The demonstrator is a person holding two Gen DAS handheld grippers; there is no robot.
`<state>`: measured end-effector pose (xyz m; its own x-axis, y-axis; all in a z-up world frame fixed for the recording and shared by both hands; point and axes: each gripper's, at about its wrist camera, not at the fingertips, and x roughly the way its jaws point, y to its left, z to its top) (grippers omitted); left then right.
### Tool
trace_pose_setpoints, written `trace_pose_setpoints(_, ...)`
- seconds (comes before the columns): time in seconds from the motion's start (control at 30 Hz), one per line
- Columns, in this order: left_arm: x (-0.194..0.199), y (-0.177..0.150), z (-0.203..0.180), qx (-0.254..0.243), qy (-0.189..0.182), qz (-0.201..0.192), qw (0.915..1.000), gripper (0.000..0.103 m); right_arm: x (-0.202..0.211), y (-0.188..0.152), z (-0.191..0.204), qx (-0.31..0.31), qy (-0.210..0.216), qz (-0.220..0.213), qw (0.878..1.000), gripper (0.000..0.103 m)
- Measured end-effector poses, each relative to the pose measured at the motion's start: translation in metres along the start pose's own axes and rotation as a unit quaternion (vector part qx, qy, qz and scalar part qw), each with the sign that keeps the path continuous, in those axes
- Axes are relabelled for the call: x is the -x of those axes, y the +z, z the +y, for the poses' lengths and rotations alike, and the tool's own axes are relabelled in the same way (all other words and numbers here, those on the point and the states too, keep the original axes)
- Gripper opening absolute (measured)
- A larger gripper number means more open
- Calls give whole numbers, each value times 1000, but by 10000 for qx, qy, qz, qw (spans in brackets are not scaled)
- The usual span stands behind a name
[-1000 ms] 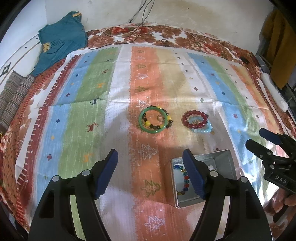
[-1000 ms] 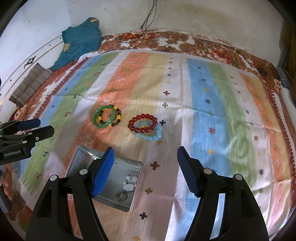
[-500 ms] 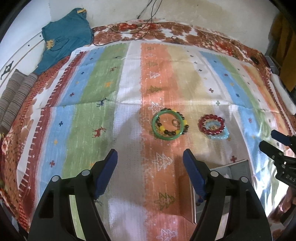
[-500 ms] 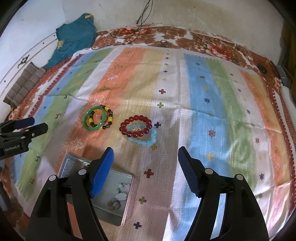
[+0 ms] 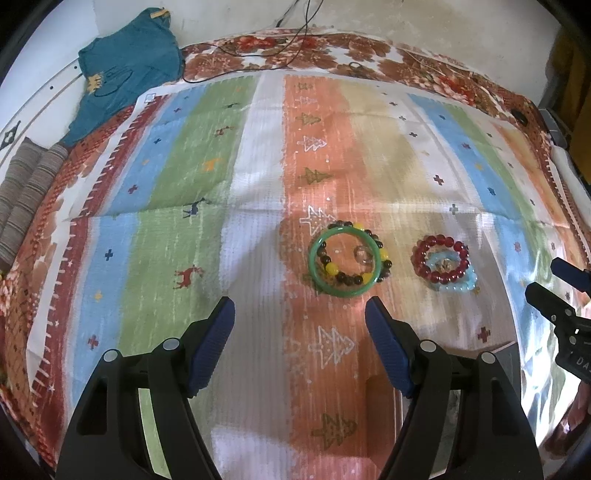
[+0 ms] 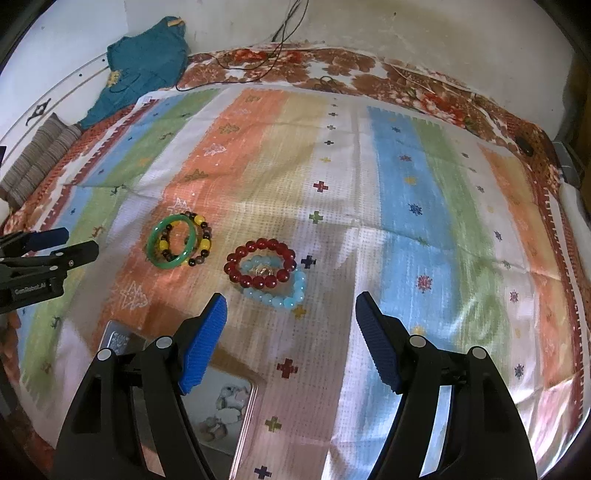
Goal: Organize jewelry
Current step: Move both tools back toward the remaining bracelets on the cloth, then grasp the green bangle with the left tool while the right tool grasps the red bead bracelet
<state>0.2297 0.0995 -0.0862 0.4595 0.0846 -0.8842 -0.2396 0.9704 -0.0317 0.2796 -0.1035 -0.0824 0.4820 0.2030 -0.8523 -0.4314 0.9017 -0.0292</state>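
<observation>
Fingers [image 5: 388, 347] of the left gripper [image 5: 300, 343] are spread wide and hold nothing; likewise the right gripper [image 6: 290, 339]. Beyond the metal tin [image 6: 221, 402], the green bangle [image 6: 171, 242] and red bead bracelet [image 6: 260, 262] are seen apart on the striped cloth [image 6: 406, 184], bare cloth stretching to its edges.

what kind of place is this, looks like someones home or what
Probably a room in a home, likely a bed or floor mat against a wall: a striped multicoloured woven cloth over a floral brown bedsheet, a crumpled teal garment by the plaster wall, and loose black cables.
</observation>
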Motion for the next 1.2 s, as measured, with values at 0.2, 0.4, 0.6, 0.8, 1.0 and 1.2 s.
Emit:
trace_pose_setpoints(0.2,-16,9,-1,17,-10,54,10000,73,-16,4,-4,-29,-32,129,9999,72)
trace_pose_setpoints(0.4,-27,16,0,26,-15,92,10000,73,-31,10,-8,-86,-34,248,9997,72)
trace_pose_setpoints(0.6,-42,21,3,16,-15,176,9998,73,-45,16,-7,-89,-62,345,9993,72)
trace_pose_setpoints(0.8,-54,23,5,-3,-69,292,9996,72,-61,19,-8,-15,-226,465,9987,72)
trace_pose_setpoints(1.0,-65,28,4,-12,-146,370,9992,67,-75,25,-8,-46,-174,549,9983,72)
trace_pose_setpoints(1.2,-80,32,2,-74,-212,468,9987,59,-85,28,-3,53,-264,549,9981,72)
